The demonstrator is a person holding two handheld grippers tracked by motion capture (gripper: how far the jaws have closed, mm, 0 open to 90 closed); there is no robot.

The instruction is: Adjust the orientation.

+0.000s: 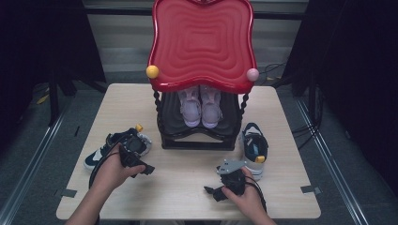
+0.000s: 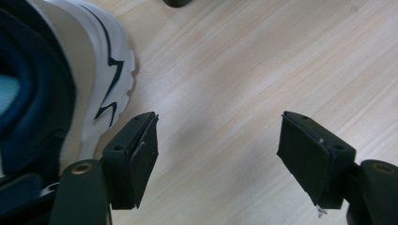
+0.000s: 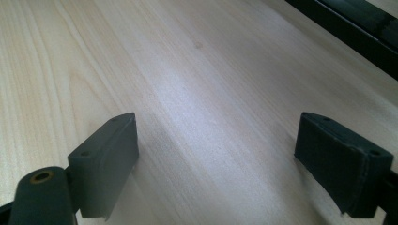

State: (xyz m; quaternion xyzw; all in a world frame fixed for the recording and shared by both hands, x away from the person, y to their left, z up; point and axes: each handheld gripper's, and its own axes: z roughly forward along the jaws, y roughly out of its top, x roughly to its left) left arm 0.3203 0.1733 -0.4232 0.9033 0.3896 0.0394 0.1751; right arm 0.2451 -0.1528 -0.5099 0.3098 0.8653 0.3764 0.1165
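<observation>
left gripper, high view: held over the table, just beside the navy and white sneaker at the table's left. right gripper sits near the front edge; a second sneaker lies beside the red-topped shoe rack, which holds pink shoes.

left gripper view: jaws apart, nothing between them, bare wood below; sneaker sole just left of the left jaw.

right gripper view: jaws wide, empty, over bare wood.
</observation>
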